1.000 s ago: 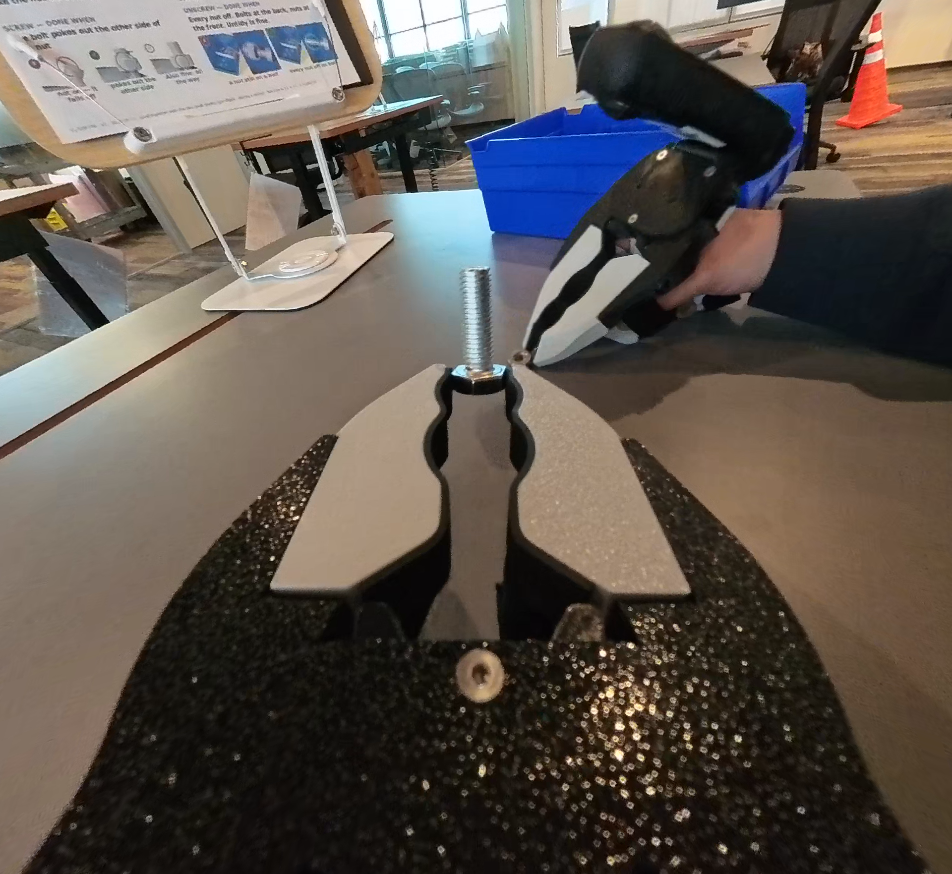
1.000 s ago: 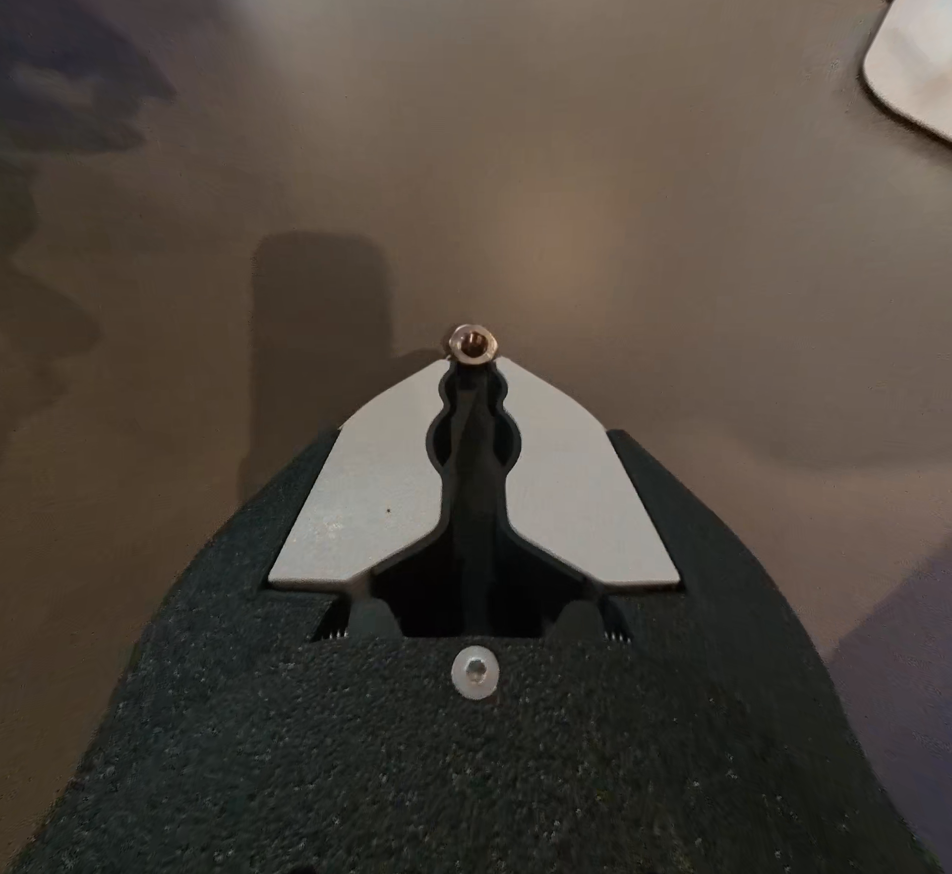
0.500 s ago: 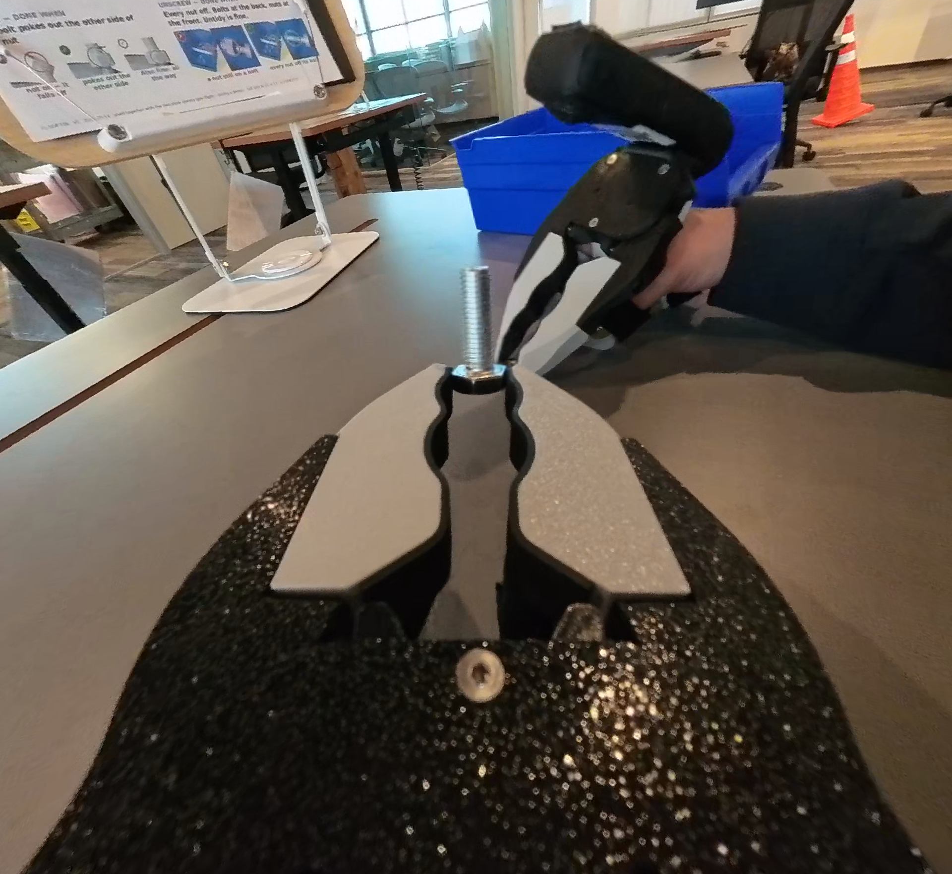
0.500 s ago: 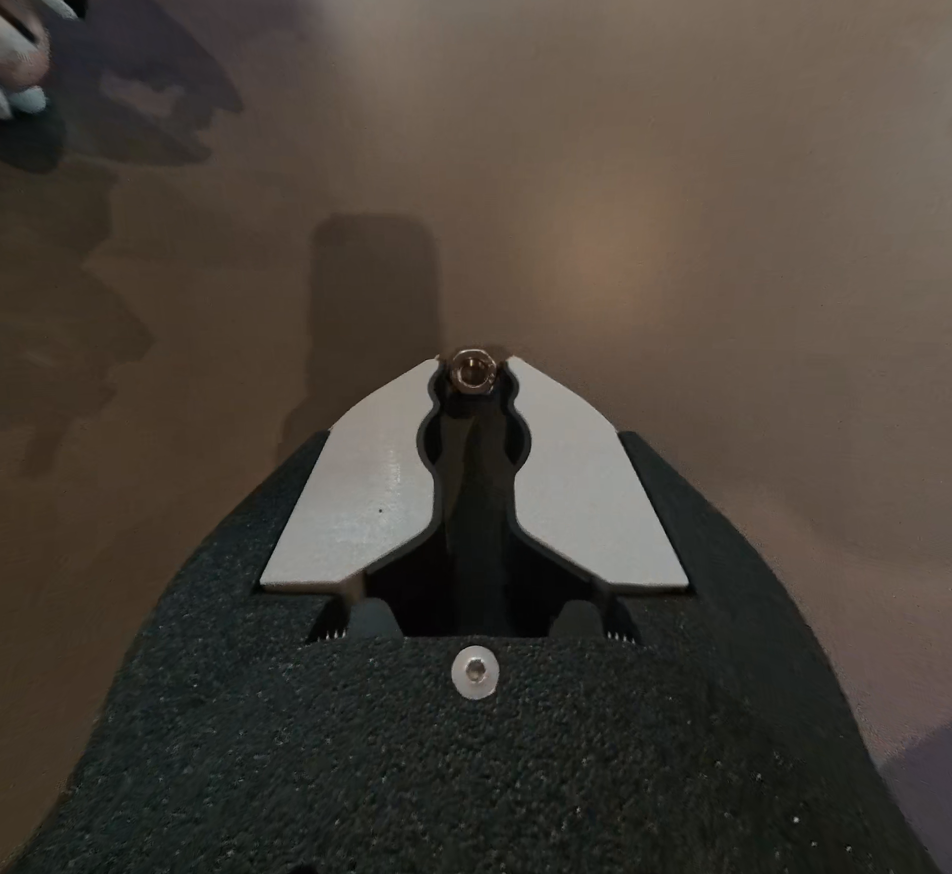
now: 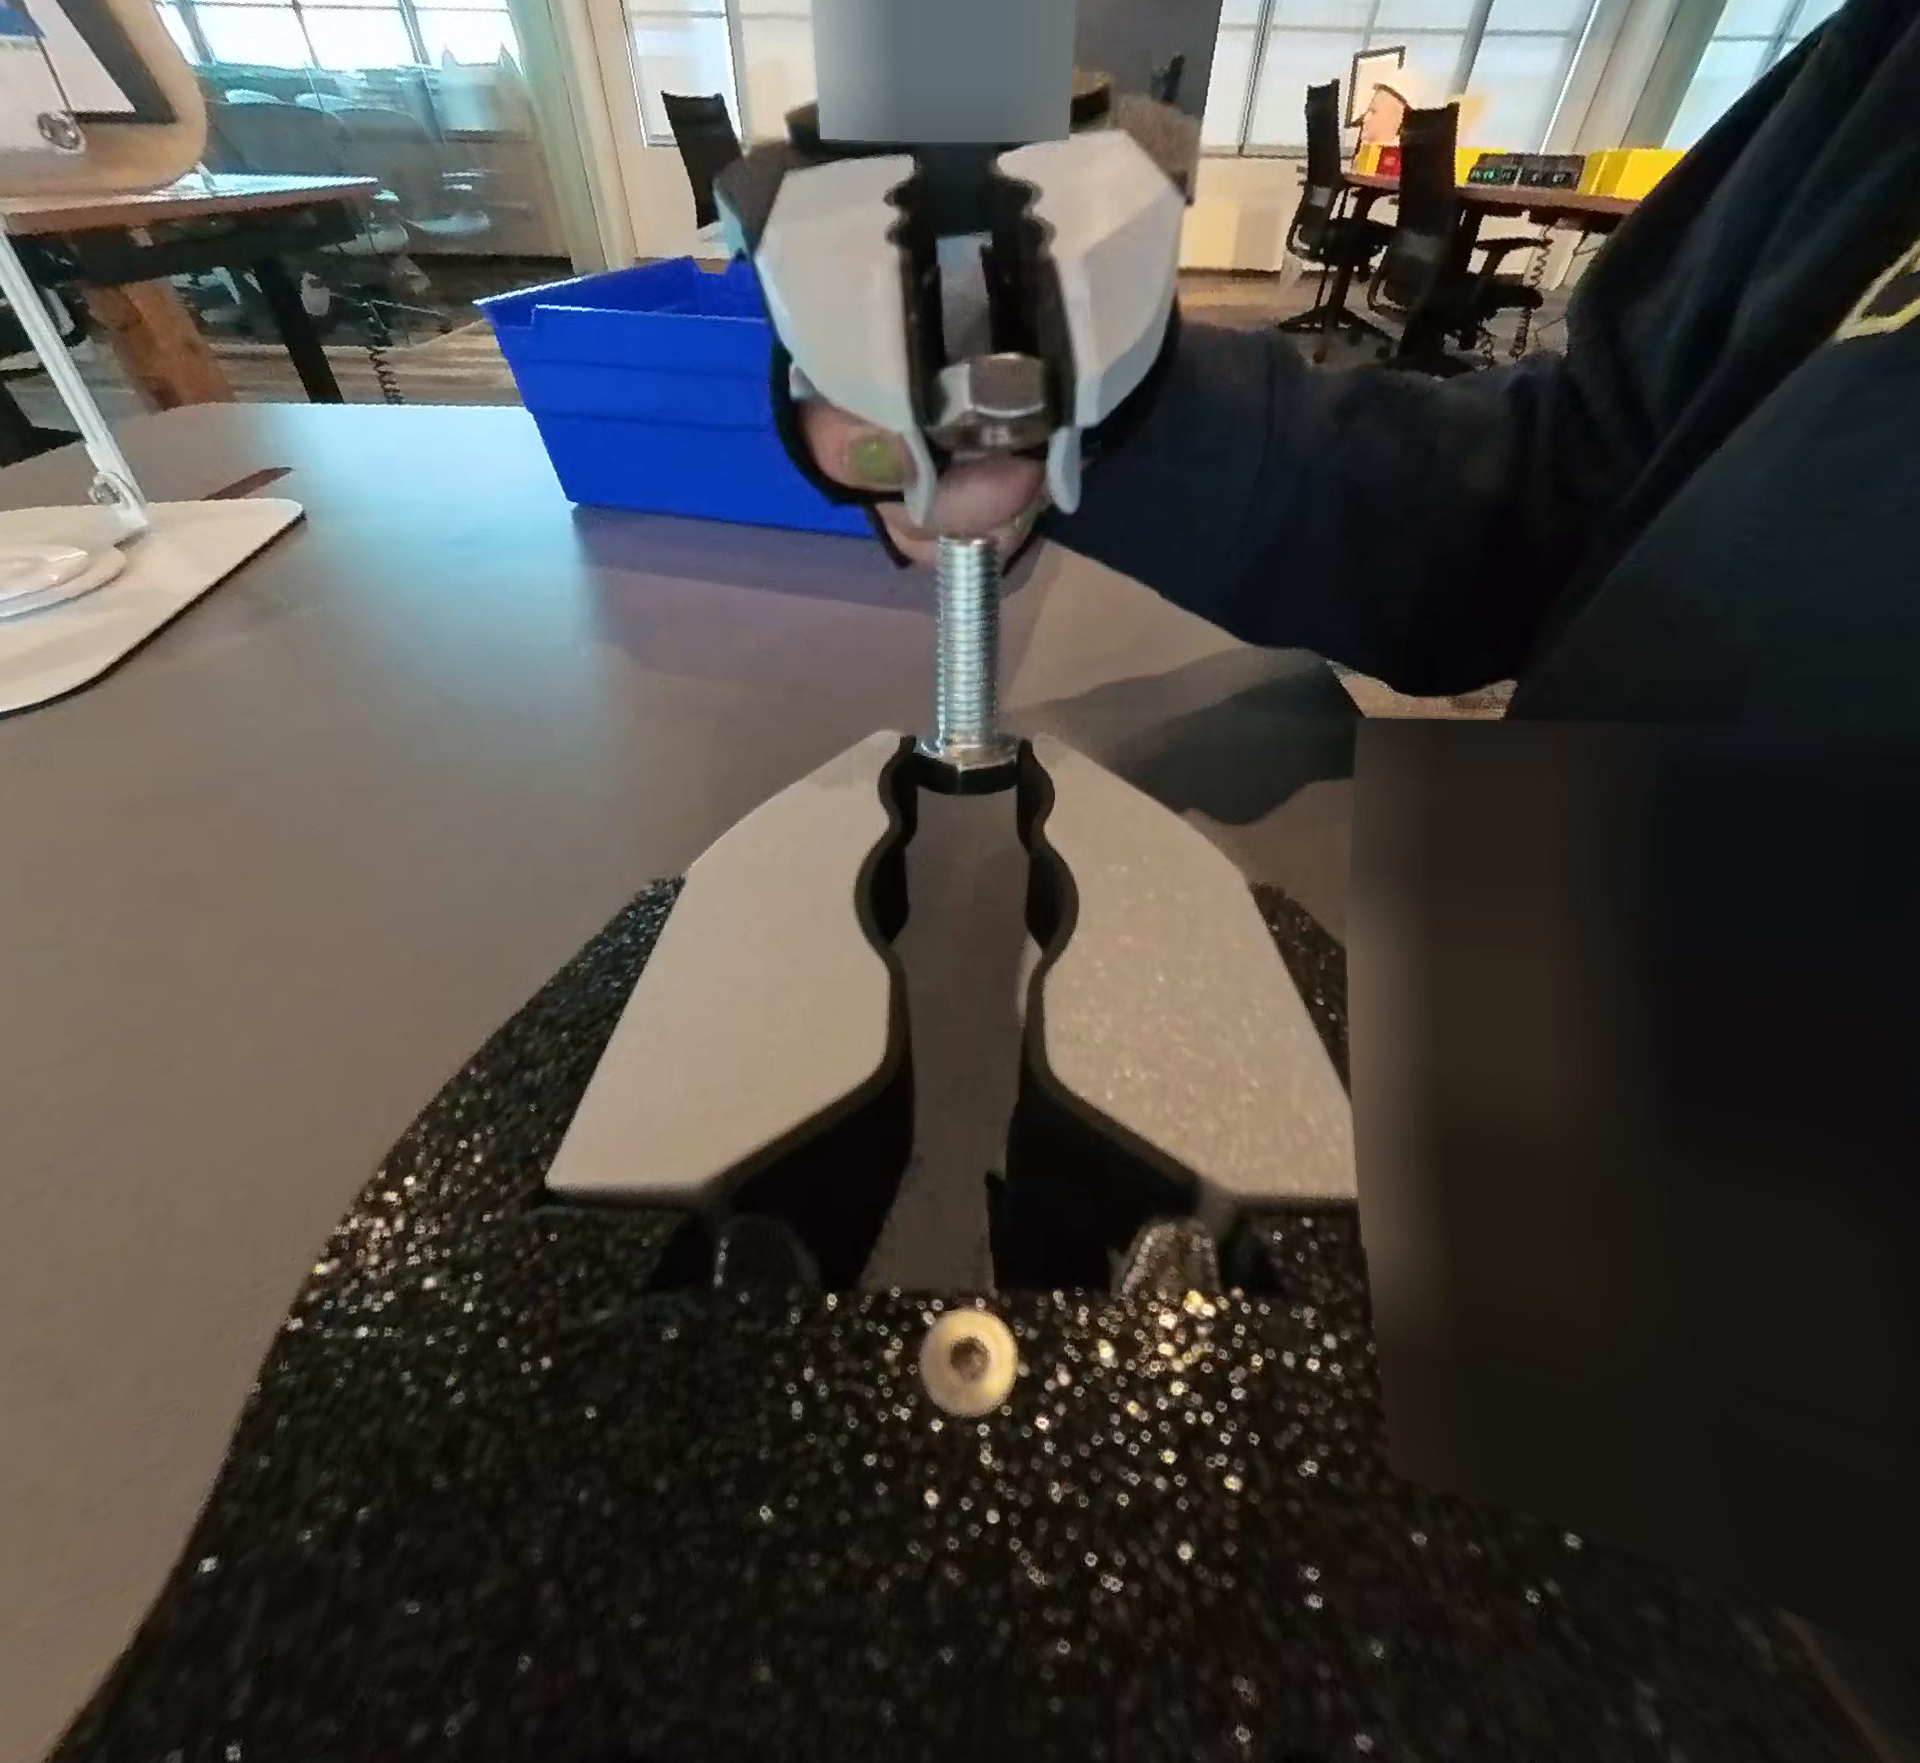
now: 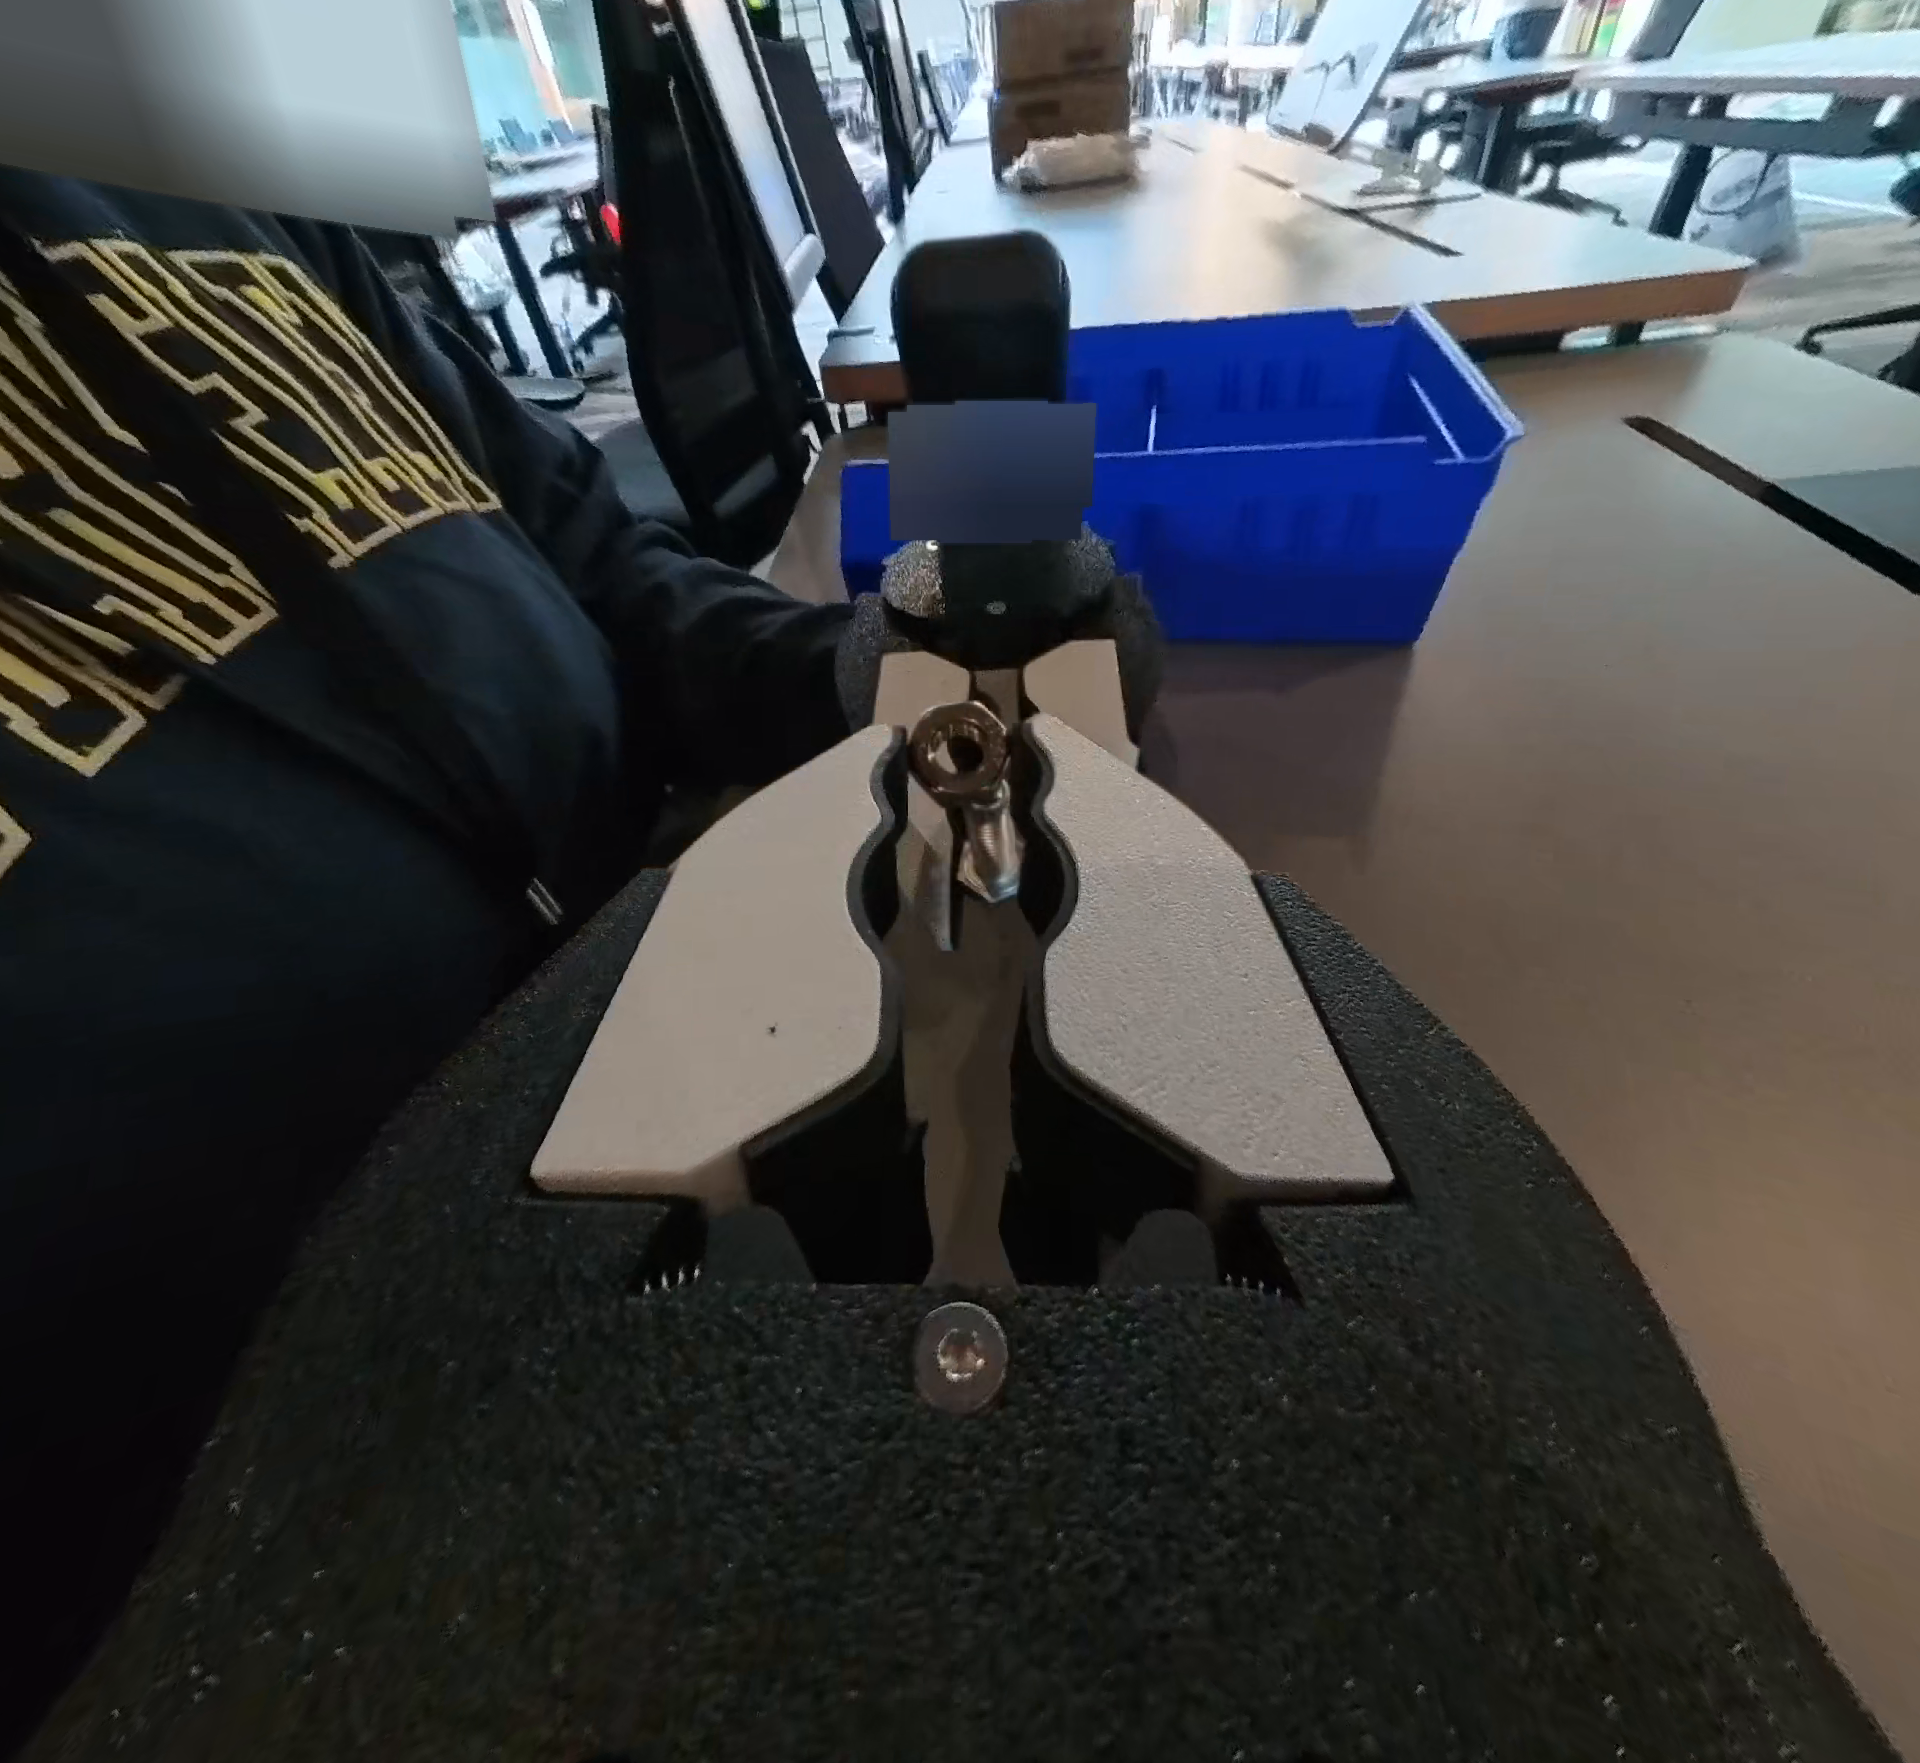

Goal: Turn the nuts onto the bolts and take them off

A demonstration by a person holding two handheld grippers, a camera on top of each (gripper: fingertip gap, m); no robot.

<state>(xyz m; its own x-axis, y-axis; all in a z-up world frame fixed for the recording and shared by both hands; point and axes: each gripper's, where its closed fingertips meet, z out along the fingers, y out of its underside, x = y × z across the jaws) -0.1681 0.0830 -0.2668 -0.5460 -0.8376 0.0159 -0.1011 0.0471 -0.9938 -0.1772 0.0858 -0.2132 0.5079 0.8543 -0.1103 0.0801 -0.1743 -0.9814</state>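
Zinc-bright steel, item one: a threaded bolt (image 5: 966, 643), standing upright, its hex head pinched between the tips of our left gripper (image 5: 968, 773), whose fingers are closed to a narrow gap around it.

Item two: a hex nut (image 5: 987, 404), held flat between the tips of our right gripper (image 5: 987, 409), fingers drawn in on its sides. In the left wrist view it hangs just above the bolt's free end; we cannot tell whether it touches. In the right wrist view we look through the nut (image 6: 958, 749) and see the bolt (image 6: 987, 856) below it, seemingly a little off the bore.

Step in hand, as we judge it: bringing nut to bolt for threading on. No thread is engaged that we can see. The next move calls for centring the bore over the bolt tip, keeping the nut square to the shaft, lowering, then turning; a tilted start risks cross-threading.

Item three: a blue plastic bin (image 6: 1288, 508) on the grey table (image 5: 416, 778), divided into compartments. Those we can see into look empty.
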